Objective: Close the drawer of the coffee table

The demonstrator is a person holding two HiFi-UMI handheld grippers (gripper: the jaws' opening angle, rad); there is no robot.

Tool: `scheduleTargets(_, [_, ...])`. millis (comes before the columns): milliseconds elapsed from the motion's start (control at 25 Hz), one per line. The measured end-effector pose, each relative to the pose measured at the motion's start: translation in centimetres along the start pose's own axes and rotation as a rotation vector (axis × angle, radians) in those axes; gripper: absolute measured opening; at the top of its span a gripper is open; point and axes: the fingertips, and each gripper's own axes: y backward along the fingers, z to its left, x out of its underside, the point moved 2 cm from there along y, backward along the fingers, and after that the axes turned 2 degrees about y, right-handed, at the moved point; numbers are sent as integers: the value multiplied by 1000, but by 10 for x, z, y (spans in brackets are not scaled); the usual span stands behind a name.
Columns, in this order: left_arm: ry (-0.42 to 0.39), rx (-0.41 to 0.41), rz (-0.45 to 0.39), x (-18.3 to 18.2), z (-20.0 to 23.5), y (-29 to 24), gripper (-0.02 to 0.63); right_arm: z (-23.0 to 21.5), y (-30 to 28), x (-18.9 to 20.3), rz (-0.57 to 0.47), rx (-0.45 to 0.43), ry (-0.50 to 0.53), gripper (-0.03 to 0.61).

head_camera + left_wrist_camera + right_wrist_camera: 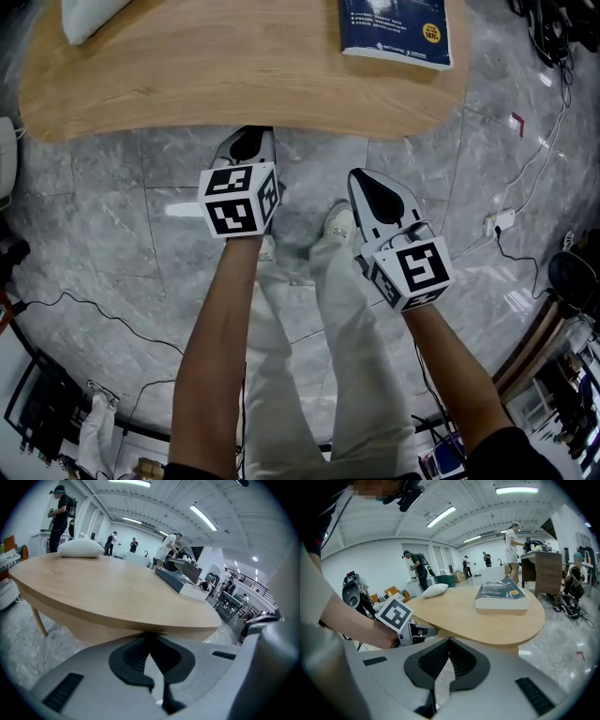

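Observation:
The light wooden coffee table (187, 84) fills the top of the head view; no drawer front shows in any view. My left gripper (251, 133) is shut and empty, its tip right at the table's near edge and partly under it. In the left gripper view the closed jaws (150, 638) point at the underside of the tabletop (117, 597). My right gripper (360, 176) is shut and empty, a little back from the table edge over the floor. In the right gripper view its jaws (449, 640) meet below the tabletop (487, 616), with the left gripper (417, 630) beside them.
A dark blue book (396, 28) and a white pillow (89, 14) lie on the table. The person's legs and shoes (337, 225) stand on grey marble floor. Cables and a power strip (502, 223) lie at the right. People and desks (539, 564) are in the background.

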Motion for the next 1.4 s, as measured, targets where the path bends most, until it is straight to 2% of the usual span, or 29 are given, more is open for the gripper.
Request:
scheduleTargets(600, [-8,37,-19,-1,-2,11,2,6,-1,-2,-3,4,0,14])
scheduleTargets(760, [1,28,-23,-2,0,25,2,11,3,-11,-12,2,5,14])
scheduleTargets(1120, [-36,46,-9,-9,-10,67,1,18,15,-39,-43,22,-3,14])
scheduleTargets(1400, [-51,79,-50,-41,-33,105,2,31,35,-73,-64,18,18,14])
